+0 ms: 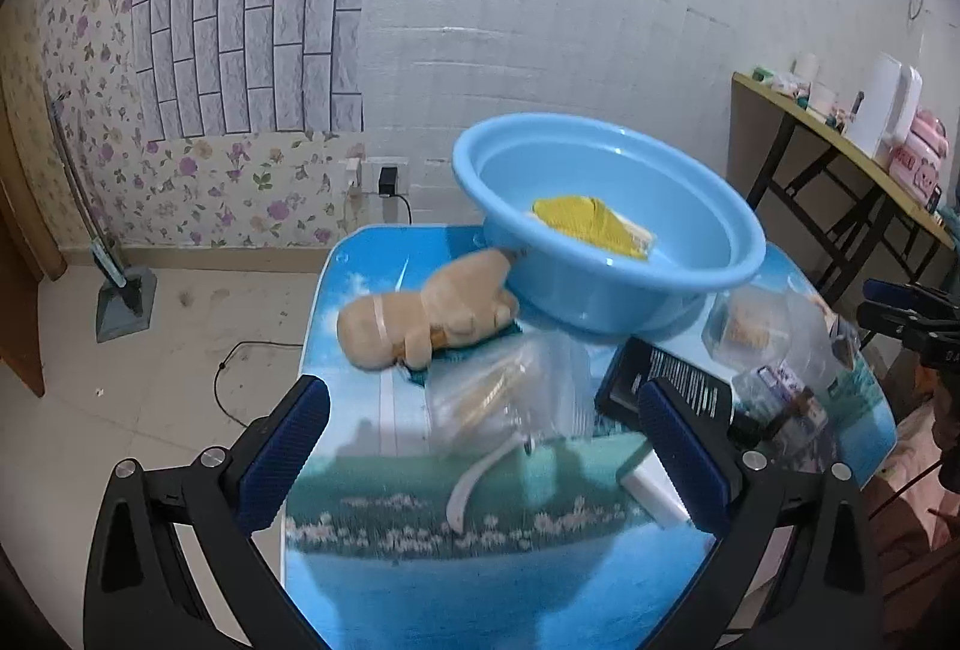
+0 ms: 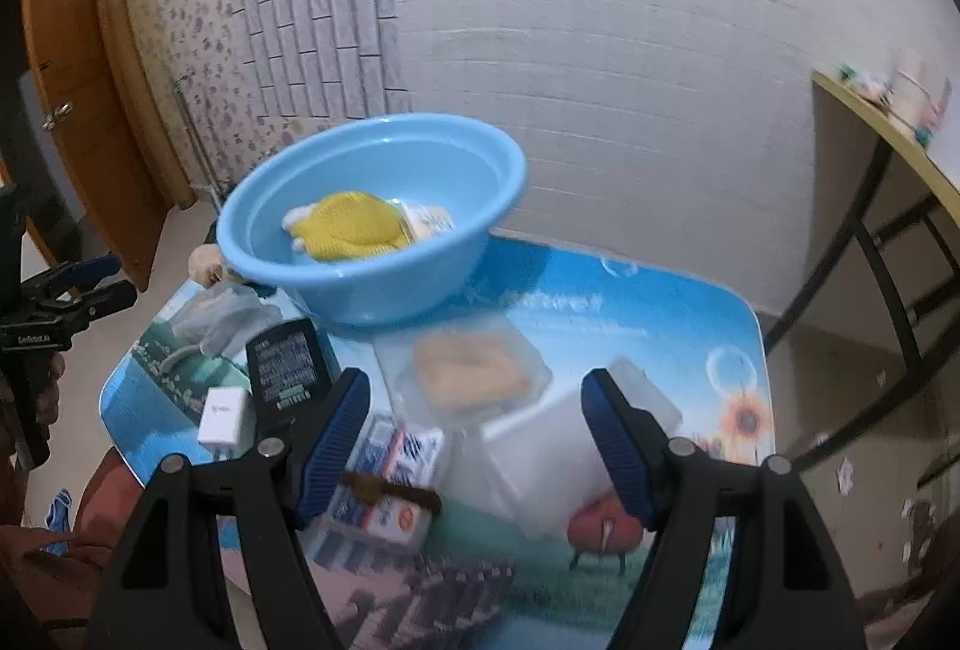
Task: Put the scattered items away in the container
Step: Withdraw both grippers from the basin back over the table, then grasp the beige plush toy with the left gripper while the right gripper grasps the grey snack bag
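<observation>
while both grippers hover over the table (image 1: 372,578), their fingers (image 2: 336,440) gape empty.

The blue basin (image 2: 372,218) hogs the far side of the little table (image 2: 690,302), and its open top is easy to drop into. In front it's packed: black box (image 2: 288,368), white charger (image 2: 225,416), clear bags (image 1: 510,398). The right-hand strip of the table is open.

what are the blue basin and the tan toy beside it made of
The blue basin looks like moulded plastic with a glossy finish: smooth walls, rolled rim, light glints. The tan toy appears to be plush fabric, matte and soft: fuzzy surface, rounded stuffed shape, no shine.
</observation>
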